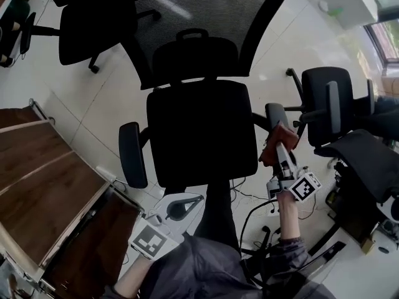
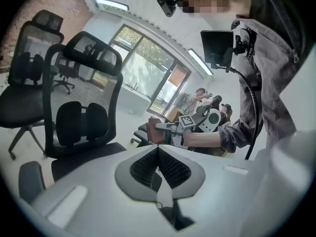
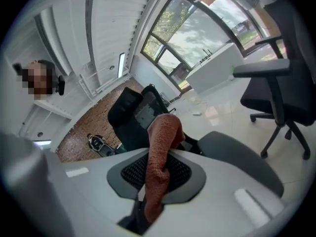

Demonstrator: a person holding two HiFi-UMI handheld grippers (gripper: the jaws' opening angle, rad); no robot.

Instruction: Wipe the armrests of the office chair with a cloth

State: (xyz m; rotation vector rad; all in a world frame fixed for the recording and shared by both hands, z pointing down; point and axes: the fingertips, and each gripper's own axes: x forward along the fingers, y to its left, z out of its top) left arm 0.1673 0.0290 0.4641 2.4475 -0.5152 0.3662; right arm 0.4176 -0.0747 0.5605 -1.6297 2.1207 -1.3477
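Note:
A black office chair with a mesh back stands in front of me. Its left armrest and right armrest have dark grey pads. My right gripper is shut on a rust-brown cloth at the near end of the right armrest. In the right gripper view the cloth is clamped between the jaws, and the armrest pad lies just to the right. My left gripper is low by the seat's front edge. It is shut and holds nothing.
Other black office chairs stand at the right and back left. A wooden table fills the left side. Cables trail over the white tiled floor below the seat.

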